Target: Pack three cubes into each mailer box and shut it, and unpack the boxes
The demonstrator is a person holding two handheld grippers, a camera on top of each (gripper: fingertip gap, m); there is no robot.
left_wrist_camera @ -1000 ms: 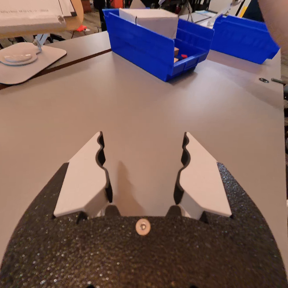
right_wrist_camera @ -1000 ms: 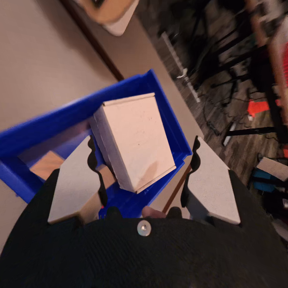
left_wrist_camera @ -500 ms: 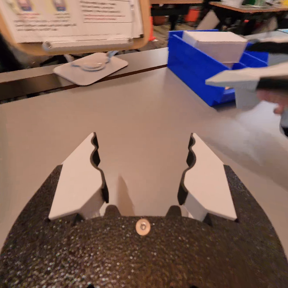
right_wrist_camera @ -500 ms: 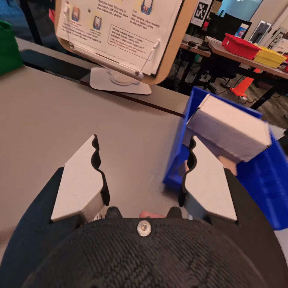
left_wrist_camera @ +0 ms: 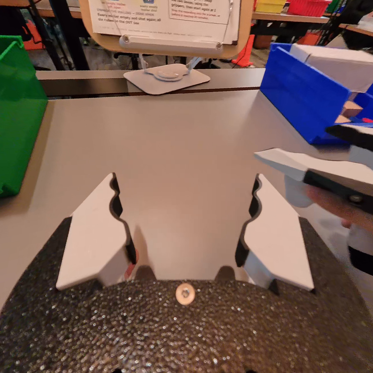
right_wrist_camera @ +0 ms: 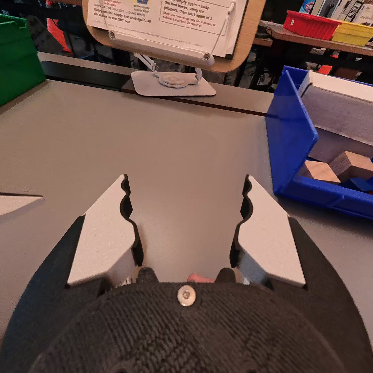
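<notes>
A blue bin (left_wrist_camera: 302, 105) (right_wrist_camera: 290, 137) stands at the right of the grey table. A shut white mailer box (left_wrist_camera: 339, 64) (right_wrist_camera: 343, 107) lies tilted across its top. Wooden cubes (right_wrist_camera: 351, 163) (left_wrist_camera: 352, 110) and a blue cube (right_wrist_camera: 361, 184) lie in the bin under it. My left gripper (left_wrist_camera: 185, 177) is open and empty over bare table. My right gripper (right_wrist_camera: 186, 178) is open and empty, to the left of the bin; it also shows at the right edge of the left wrist view (left_wrist_camera: 314, 169), held by a hand. The left gripper's fingertip (right_wrist_camera: 20, 201) shows in the right wrist view.
A green bin (left_wrist_camera: 18, 113) (right_wrist_camera: 16, 60) stands at the far left. An instruction board on a stand (left_wrist_camera: 167, 78) (right_wrist_camera: 173, 84) sits at the table's back edge. Other tables with red and yellow bins (right_wrist_camera: 327, 30) stand behind.
Both grippers swung left from the blue bin to face the board. The right gripper pulled back from above the mailer box and came down beside the left one. Both stayed open.
</notes>
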